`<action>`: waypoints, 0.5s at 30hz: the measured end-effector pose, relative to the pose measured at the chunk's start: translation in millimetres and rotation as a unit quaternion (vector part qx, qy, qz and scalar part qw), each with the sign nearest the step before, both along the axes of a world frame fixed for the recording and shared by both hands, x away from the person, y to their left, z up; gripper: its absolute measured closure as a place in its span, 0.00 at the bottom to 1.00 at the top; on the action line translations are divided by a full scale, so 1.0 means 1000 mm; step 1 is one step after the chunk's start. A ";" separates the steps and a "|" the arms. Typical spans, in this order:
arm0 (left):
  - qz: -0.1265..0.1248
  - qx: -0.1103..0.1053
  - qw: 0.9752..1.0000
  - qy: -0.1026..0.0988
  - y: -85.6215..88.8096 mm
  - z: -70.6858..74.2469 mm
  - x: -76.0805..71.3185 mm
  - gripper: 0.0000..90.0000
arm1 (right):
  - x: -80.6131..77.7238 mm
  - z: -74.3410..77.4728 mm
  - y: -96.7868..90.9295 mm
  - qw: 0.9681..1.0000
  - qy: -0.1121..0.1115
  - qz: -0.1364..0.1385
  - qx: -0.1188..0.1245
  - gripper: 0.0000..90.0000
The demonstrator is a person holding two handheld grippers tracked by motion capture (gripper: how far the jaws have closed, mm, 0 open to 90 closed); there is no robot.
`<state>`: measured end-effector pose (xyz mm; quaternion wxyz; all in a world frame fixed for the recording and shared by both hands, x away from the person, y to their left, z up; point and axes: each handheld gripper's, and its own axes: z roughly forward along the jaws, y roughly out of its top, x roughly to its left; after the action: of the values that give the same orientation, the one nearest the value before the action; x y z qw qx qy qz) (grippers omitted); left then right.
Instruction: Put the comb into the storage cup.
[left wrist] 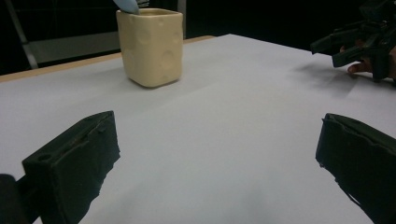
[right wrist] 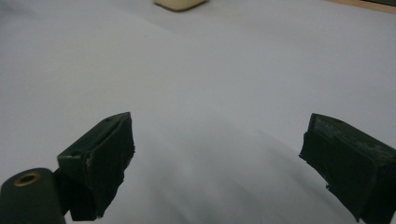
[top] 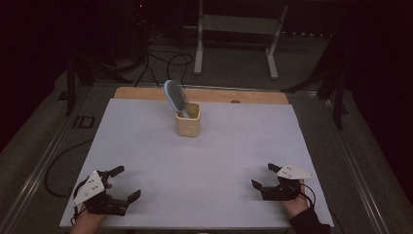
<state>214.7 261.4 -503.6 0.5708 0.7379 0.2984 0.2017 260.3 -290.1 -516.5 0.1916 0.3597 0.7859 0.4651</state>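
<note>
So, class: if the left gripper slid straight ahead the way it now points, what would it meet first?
Probably nothing: the left gripper faces bare white sheet, passing between the yellow cup and the right gripper.

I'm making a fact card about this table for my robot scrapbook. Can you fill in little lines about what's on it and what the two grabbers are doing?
surface: white table sheet
cup: cream-yellow square holder, upright, toward the far middle
in the cup: blue hairbrush, handle down, head leaning left
left hand-held gripper: near left corner, jaws wide open, holding nothing
right hand-held gripper: near right corner, jaws open, holding nothing
gap: both grippers sit well short of the holder
behind the table: white metal frame on the floor
</note>
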 end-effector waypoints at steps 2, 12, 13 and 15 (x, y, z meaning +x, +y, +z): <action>-0.001 0.000 1.000 0.001 0.000 0.000 0.000 0.00 | 0.000 0.000 0.000 1.000 0.001 -0.001 0.003 0.10; 0.001 -0.001 1.000 0.003 0.000 0.000 0.001 0.00 | 0.000 0.001 -0.001 1.000 0.004 -0.002 0.013 0.10; 0.001 -0.002 1.000 0.002 0.000 0.000 0.001 0.00 | 0.000 0.001 -0.001 1.000 0.004 -0.002 0.013 0.10; 0.000 -0.001 1.000 0.003 0.000 0.000 0.001 0.00 | 0.000 0.001 -0.001 1.000 0.005 -0.001 0.014 0.10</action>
<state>215.5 261.4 -504.1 0.5708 0.7375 0.3006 0.1996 260.1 -291.4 -515.5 0.1830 0.3651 0.7800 0.4741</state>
